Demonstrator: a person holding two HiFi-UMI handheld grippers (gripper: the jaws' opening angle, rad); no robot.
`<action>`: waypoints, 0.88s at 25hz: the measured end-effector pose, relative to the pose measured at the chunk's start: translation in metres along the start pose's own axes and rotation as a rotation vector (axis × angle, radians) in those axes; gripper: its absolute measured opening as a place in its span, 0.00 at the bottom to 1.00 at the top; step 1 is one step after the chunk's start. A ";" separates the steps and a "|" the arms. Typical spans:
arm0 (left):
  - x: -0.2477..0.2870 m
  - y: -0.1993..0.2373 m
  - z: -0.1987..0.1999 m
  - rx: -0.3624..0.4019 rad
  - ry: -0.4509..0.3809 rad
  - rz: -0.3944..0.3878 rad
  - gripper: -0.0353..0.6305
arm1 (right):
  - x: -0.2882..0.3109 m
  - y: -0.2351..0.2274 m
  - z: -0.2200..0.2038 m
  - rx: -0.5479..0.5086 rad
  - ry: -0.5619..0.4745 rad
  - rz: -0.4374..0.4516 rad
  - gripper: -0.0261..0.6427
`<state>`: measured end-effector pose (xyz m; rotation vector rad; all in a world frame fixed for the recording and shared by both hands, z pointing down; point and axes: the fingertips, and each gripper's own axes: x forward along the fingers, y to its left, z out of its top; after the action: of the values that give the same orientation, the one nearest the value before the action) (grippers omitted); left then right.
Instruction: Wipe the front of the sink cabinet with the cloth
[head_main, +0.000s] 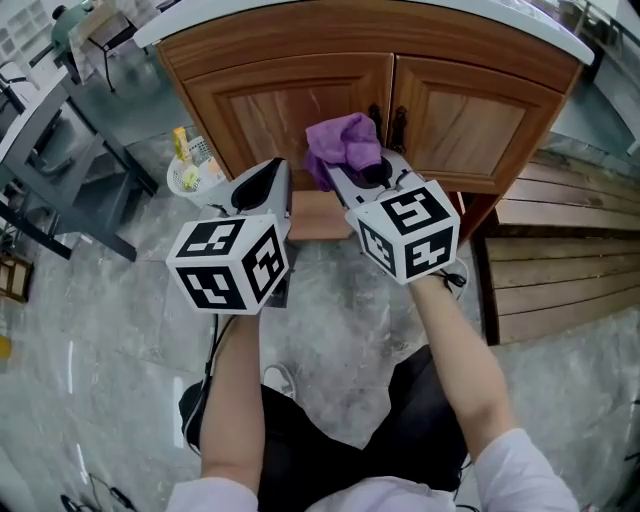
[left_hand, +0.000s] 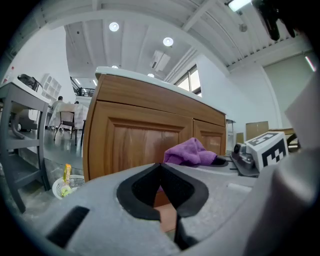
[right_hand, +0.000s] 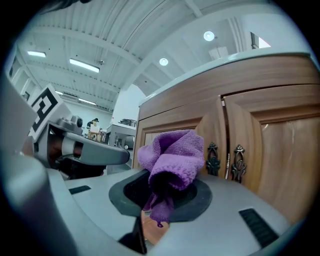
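The wooden sink cabinet (head_main: 300, 105) stands ahead with two panelled doors and dark ornate handles (right_hand: 226, 161) at their meeting edge. A bunched purple cloth (head_main: 344, 145) is clamped in my right gripper (head_main: 362, 172), close in front of the left door near the handles; the same cloth (right_hand: 172, 160) fills the right gripper view. My left gripper (head_main: 262, 190) is held lower left of it, its jaws closed with nothing between them, pointing at the left door (left_hand: 130, 145). The cloth (left_hand: 192, 152) also shows at the right of the left gripper view.
A small white basket (head_main: 192, 175) with a yellow packet sits on the floor left of the cabinet. Grey metal table legs (head_main: 70, 190) stand farther left. Wooden slats (head_main: 560, 260) lie on the floor at the right. A white countertop (head_main: 400, 10) overhangs the cabinet.
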<state>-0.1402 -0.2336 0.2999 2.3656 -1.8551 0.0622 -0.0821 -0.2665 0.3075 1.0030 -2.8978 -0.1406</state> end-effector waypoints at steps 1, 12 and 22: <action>0.004 -0.005 -0.001 0.000 0.002 -0.010 0.06 | -0.006 -0.004 0.001 0.007 -0.002 -0.004 0.15; 0.047 -0.057 -0.006 -0.005 0.011 -0.134 0.06 | -0.061 -0.051 0.004 0.066 -0.019 -0.056 0.15; 0.079 -0.114 -0.019 0.055 0.025 -0.251 0.06 | -0.111 -0.120 -0.009 0.018 0.025 -0.206 0.15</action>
<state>-0.0093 -0.2805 0.3188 2.6008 -1.5509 0.1171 0.0794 -0.2927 0.2988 1.2958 -2.7718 -0.1126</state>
